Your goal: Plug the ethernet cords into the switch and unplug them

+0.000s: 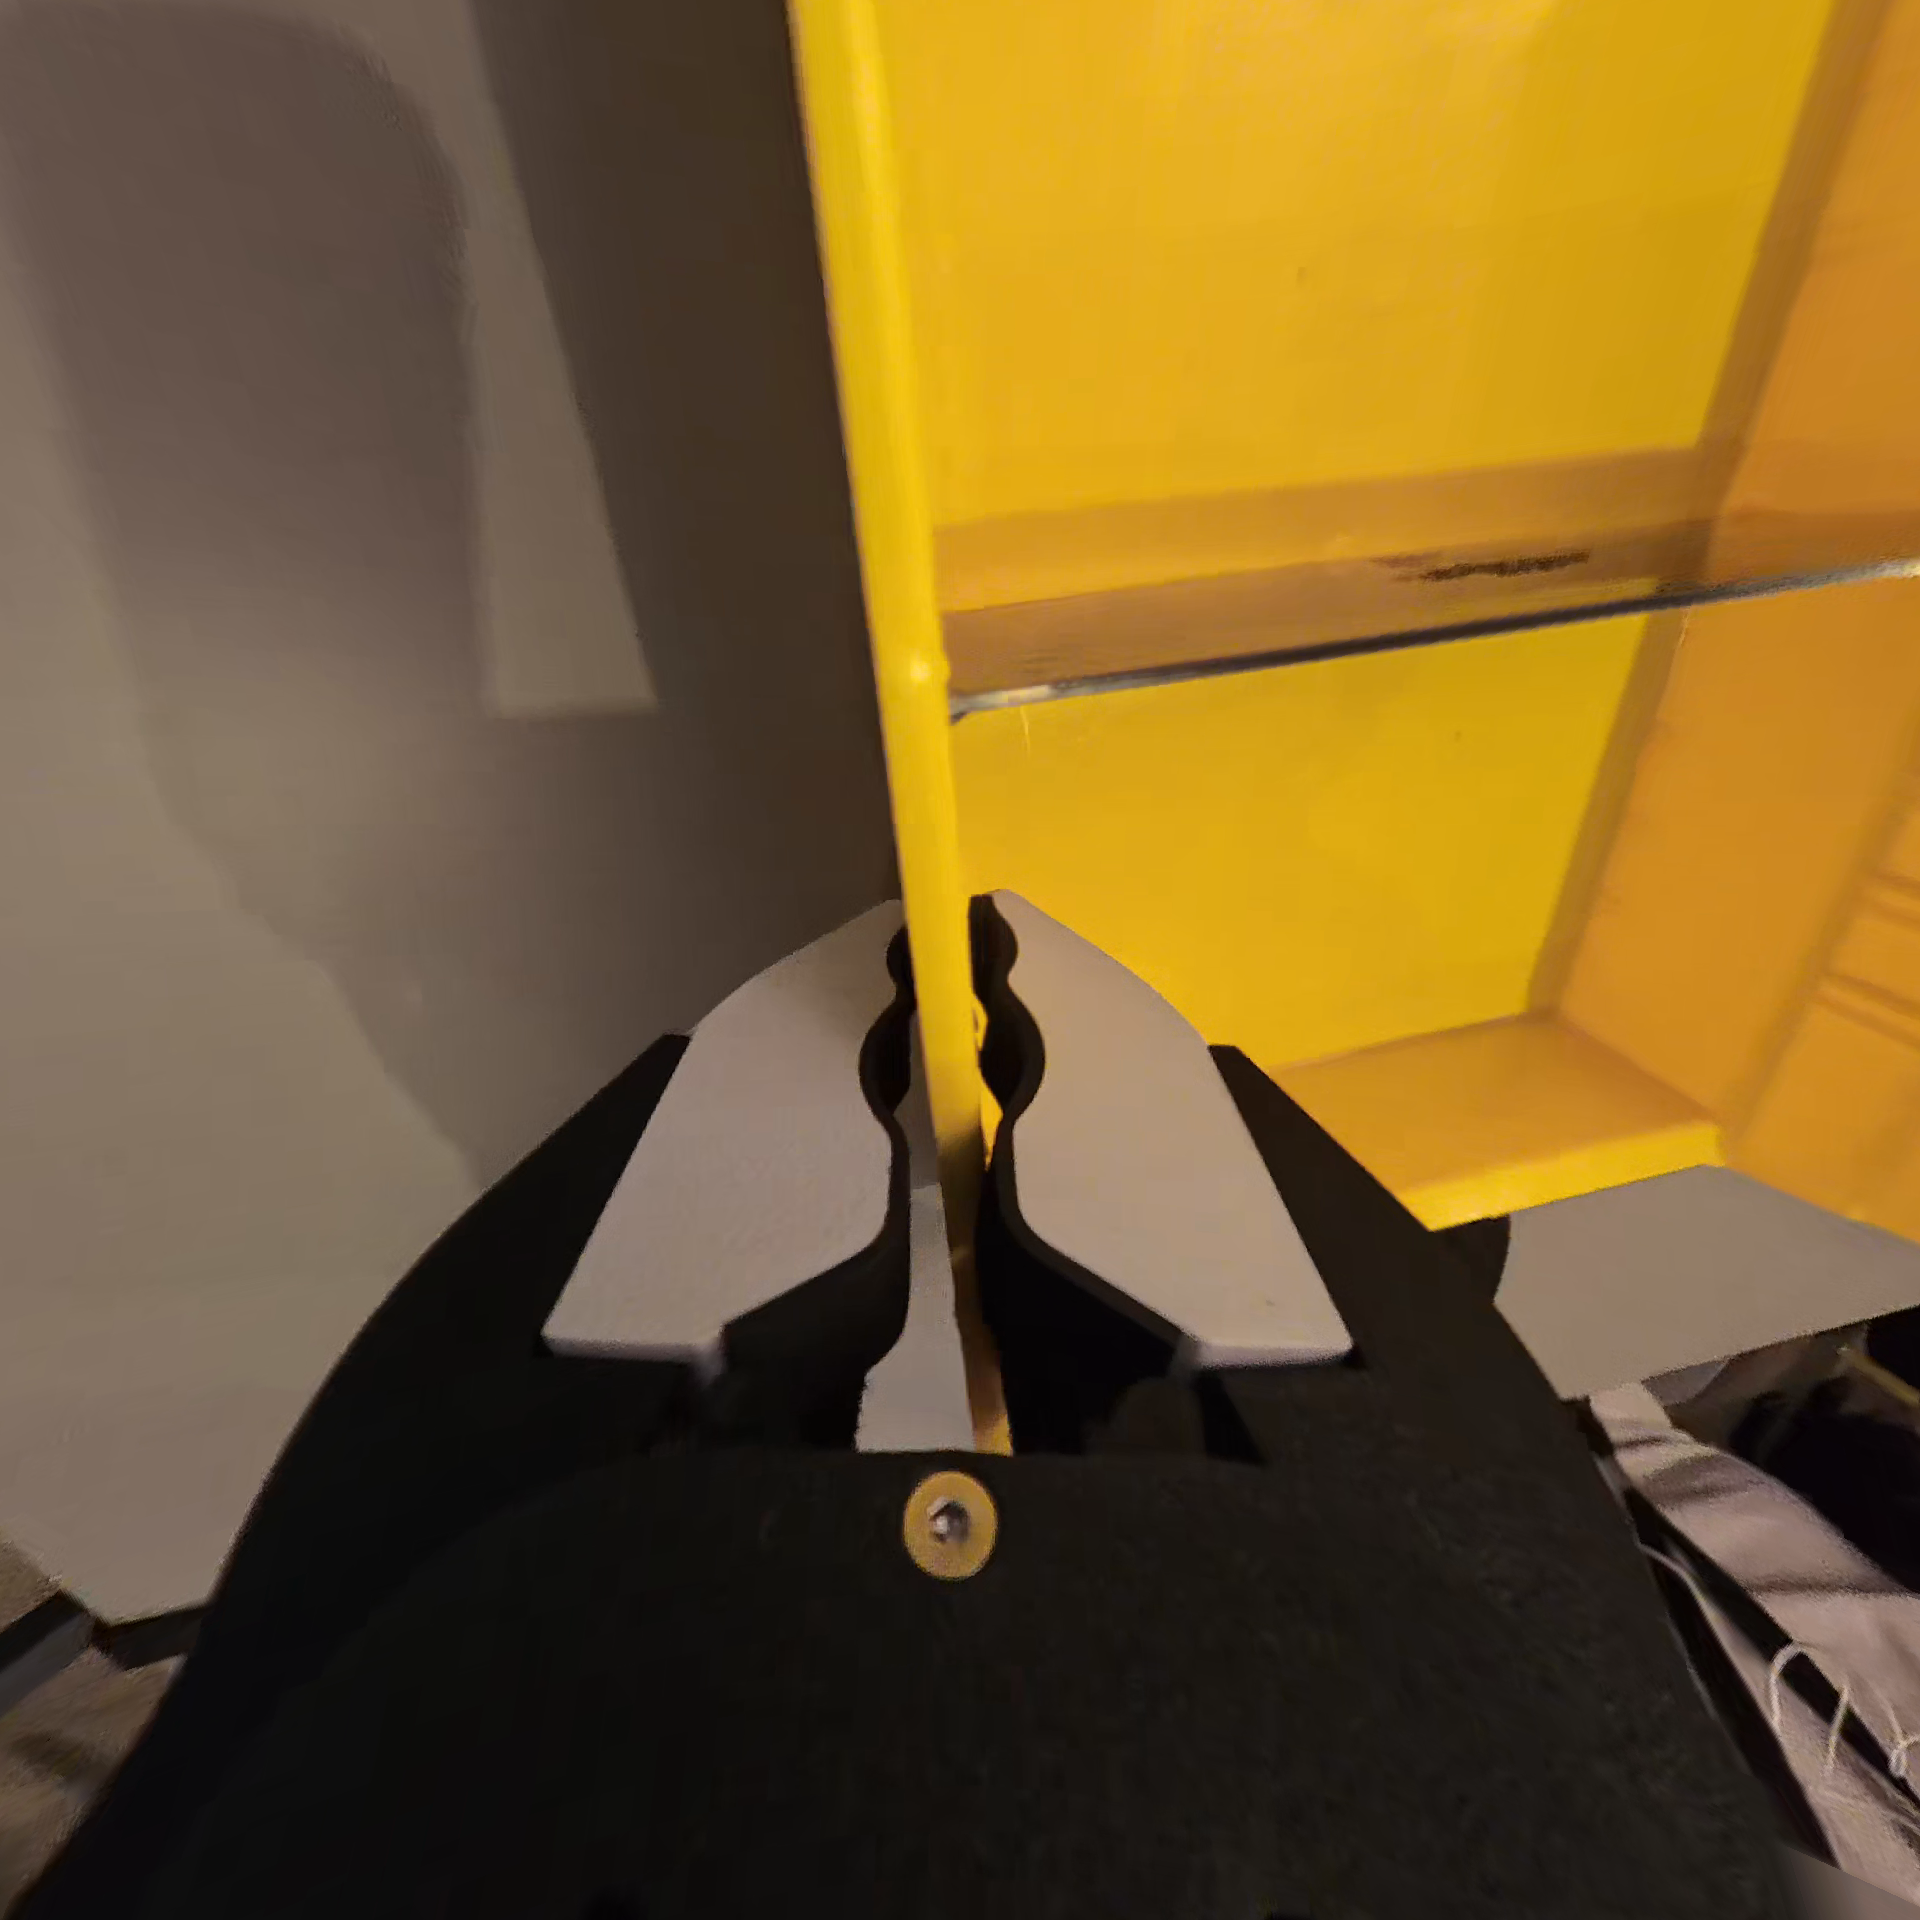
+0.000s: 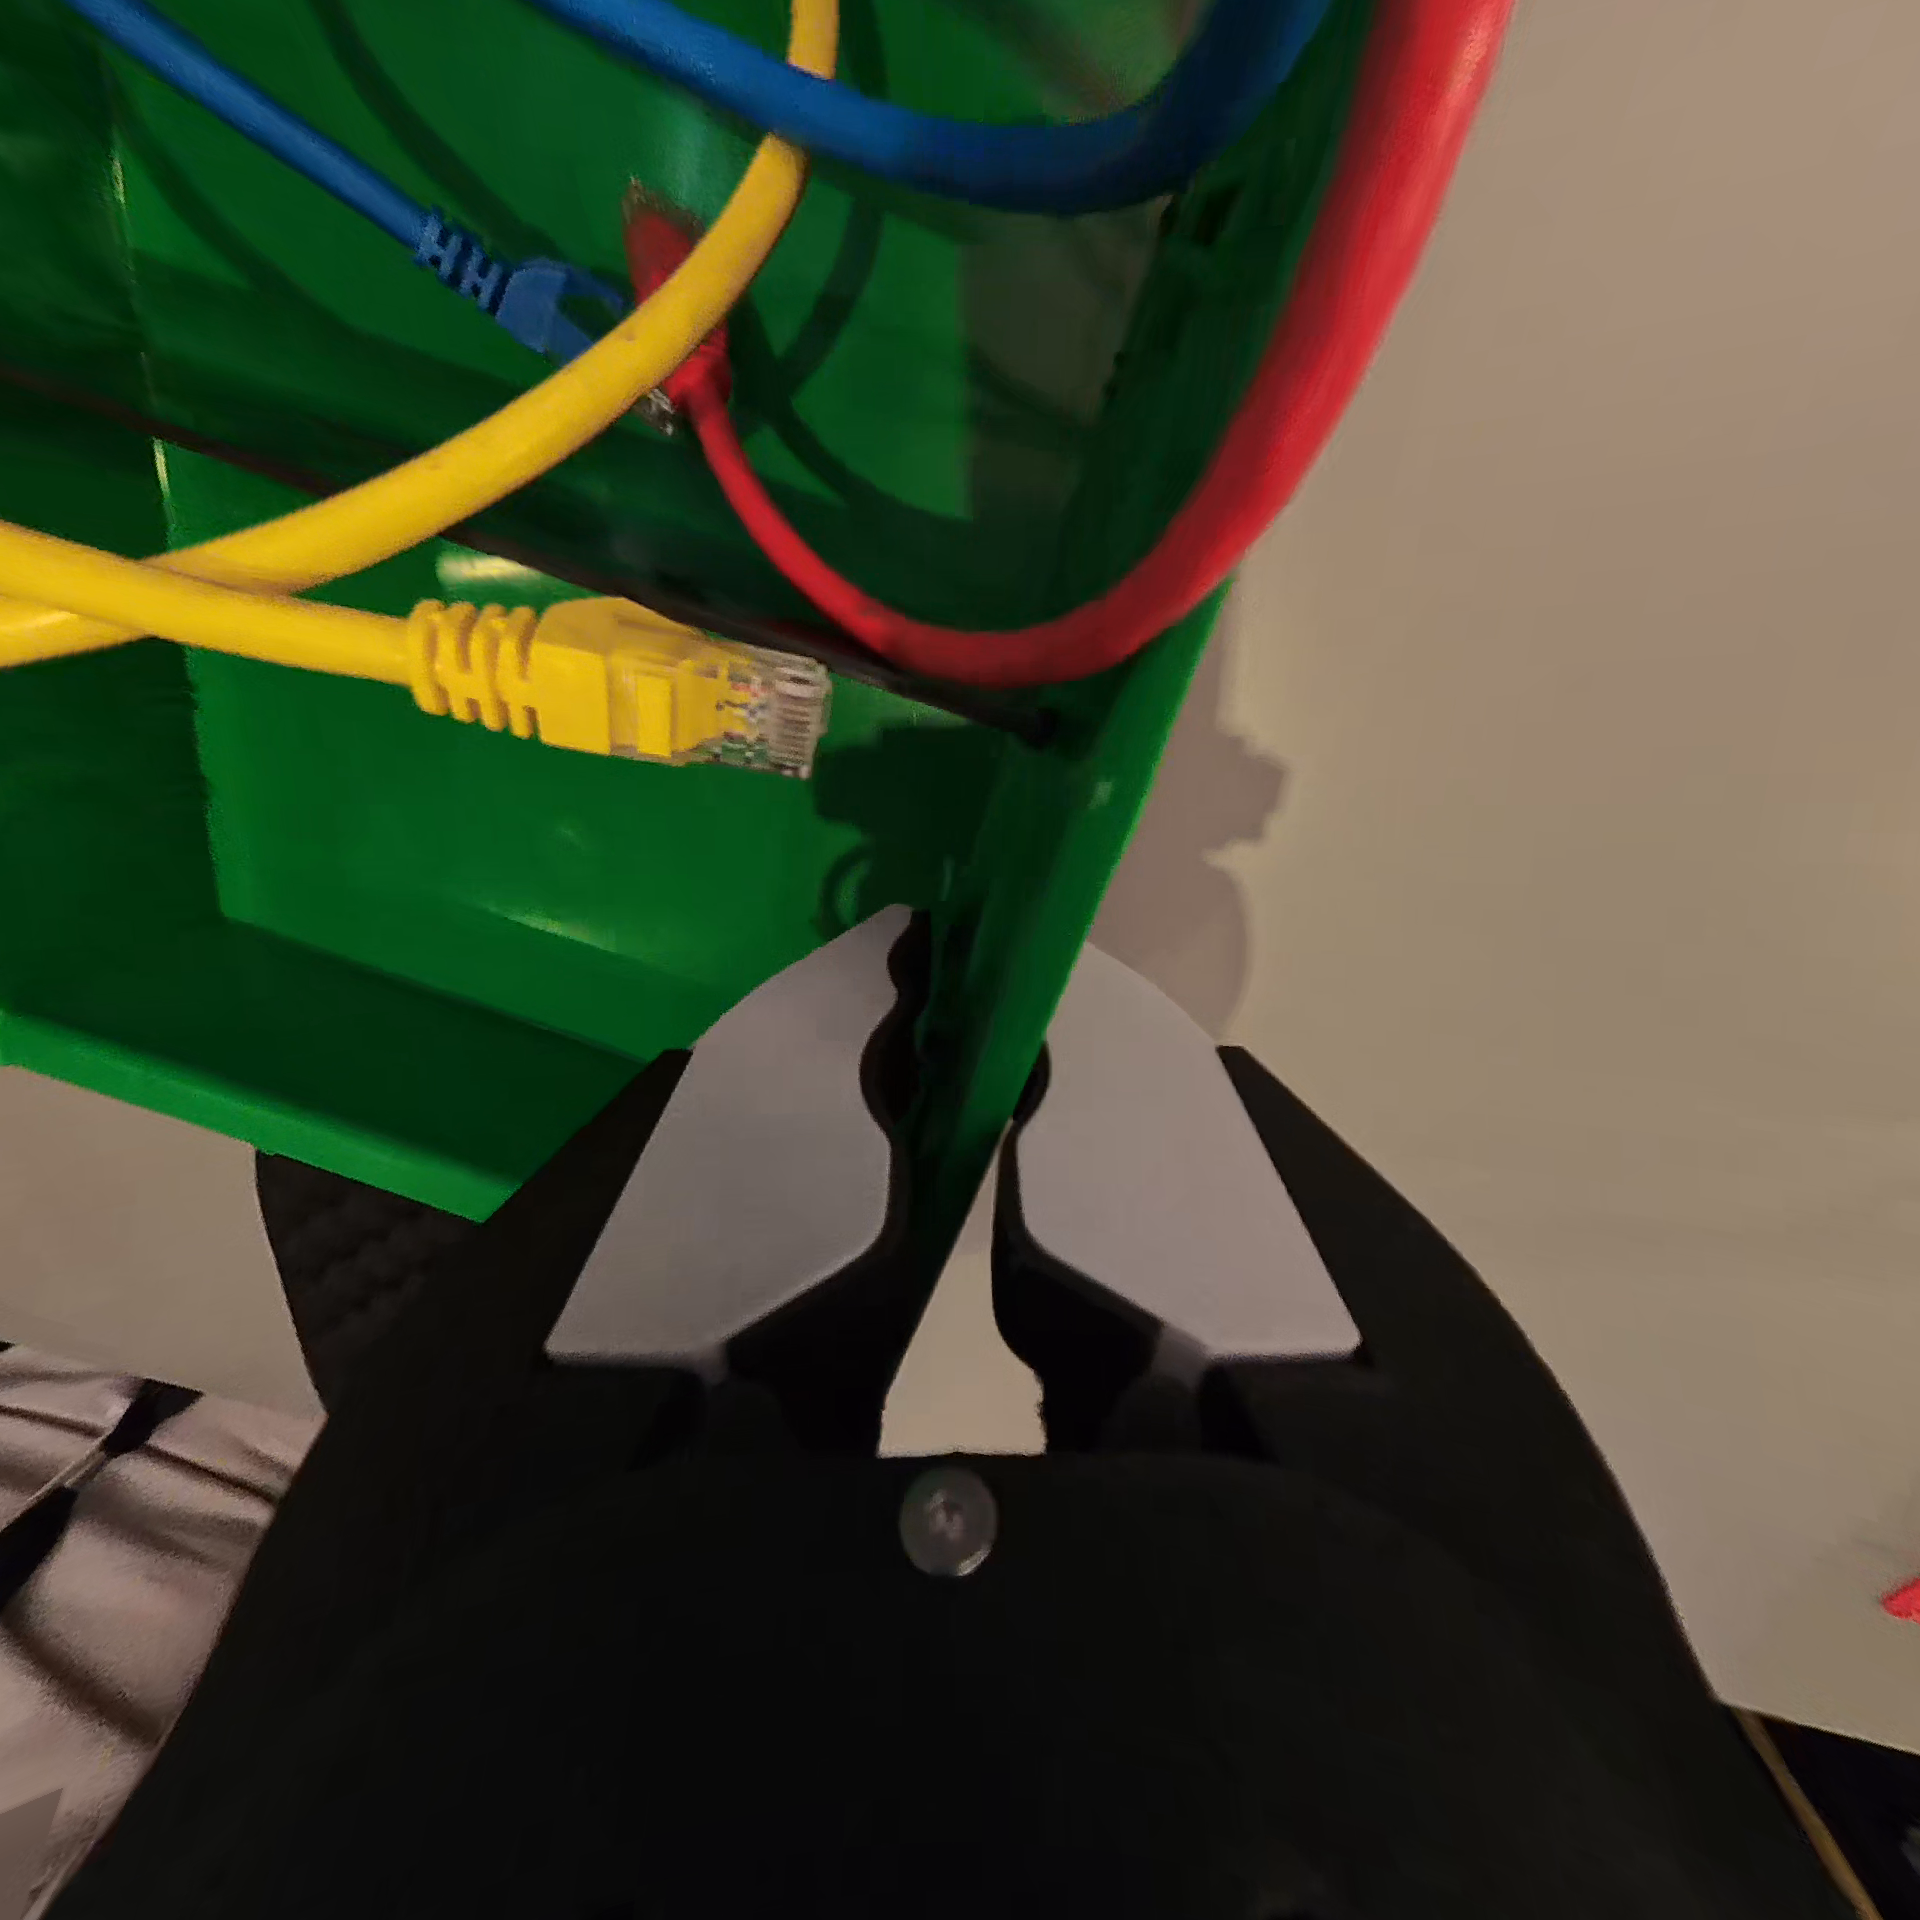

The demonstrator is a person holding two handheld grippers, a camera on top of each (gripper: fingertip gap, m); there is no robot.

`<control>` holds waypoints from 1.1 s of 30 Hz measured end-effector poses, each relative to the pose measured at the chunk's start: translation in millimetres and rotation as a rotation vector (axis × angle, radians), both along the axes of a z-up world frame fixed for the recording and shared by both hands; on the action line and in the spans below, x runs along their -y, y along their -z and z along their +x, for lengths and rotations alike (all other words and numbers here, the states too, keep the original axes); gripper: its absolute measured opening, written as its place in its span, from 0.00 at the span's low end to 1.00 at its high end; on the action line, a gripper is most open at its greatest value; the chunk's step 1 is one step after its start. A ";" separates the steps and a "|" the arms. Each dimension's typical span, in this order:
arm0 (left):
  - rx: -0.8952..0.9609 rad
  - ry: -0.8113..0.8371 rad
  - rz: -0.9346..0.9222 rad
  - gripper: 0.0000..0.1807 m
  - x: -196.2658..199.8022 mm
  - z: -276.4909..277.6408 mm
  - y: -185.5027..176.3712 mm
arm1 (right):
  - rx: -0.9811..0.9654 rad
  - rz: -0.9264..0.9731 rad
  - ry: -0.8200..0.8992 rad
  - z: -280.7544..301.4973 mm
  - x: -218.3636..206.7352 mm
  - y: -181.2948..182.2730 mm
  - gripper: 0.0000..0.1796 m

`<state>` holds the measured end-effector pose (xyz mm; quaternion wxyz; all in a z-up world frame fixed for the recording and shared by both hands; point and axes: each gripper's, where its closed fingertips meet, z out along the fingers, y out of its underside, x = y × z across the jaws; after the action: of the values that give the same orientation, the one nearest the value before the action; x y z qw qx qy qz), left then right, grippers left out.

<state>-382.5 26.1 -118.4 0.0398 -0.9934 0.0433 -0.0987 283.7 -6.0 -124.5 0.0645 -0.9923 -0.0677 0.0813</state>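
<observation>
The ethernet cords look light and limp, so each is best pinched on its stiff ribbed boot just behind the brittle clear plug. The yellow cord's plug lies loose inside the green bin, left of and beyond the right gripper, which is clamped on the bin's right wall. Blue cord and red cord loop farther in. The left gripper pinches the yellow bin by its left wall. No switch shows.
</observation>
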 end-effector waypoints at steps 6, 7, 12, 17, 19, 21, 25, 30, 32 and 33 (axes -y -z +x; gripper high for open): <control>-0.053 0.139 -0.071 0.06 6.6 35.8 2.2 | 0.005 -0.062 -0.054 -28.4 1.3 -0.6 0.07; -0.046 0.148 -0.076 0.06 6.5 42.4 2.2 | 0.012 -0.073 -0.062 -33.3 1.7 -0.8 0.07; -0.053 0.196 -0.104 0.06 9.9 66.1 3.1 | 0.005 -0.124 -0.118 -62.2 2.6 -1.4 0.08; -0.038 0.237 -0.206 0.07 26.3 82.1 13.0 | 0.003 -0.153 -0.166 -84.5 3.6 -1.8 0.08; -0.032 0.251 -0.237 0.07 30.4 86.3 15.5 | 0.006 -0.164 -0.179 -92.1 4.7 -2.0 0.07; -0.025 0.263 -0.230 0.07 30.8 88.9 14.0 | 0.005 -0.171 -0.188 -98.5 5.3 -2.4 0.07; 0.046 0.258 -0.241 0.09 36.9 93.4 7.2 | 0.002 -0.142 -0.203 -102.1 2.0 -8.6 0.09; 0.124 0.250 -0.104 0.10 34.7 91.6 -22.7 | 0.050 0.101 -0.095 -91.3 -6.4 -58.7 0.11; 0.149 0.246 -0.015 0.10 34.1 89.9 -41.6 | 0.116 0.286 -0.026 -86.5 -9.1 -101.8 0.12; 0.148 0.239 0.032 0.10 33.4 87.4 -51.5 | 0.108 0.424 -0.009 -94.9 -12.8 -129.1 0.12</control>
<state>-295.1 -7.4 -67.0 0.0466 -0.9704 0.1598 -0.1749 188.8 6.9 4.6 0.2678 -0.9591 -0.0913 0.0121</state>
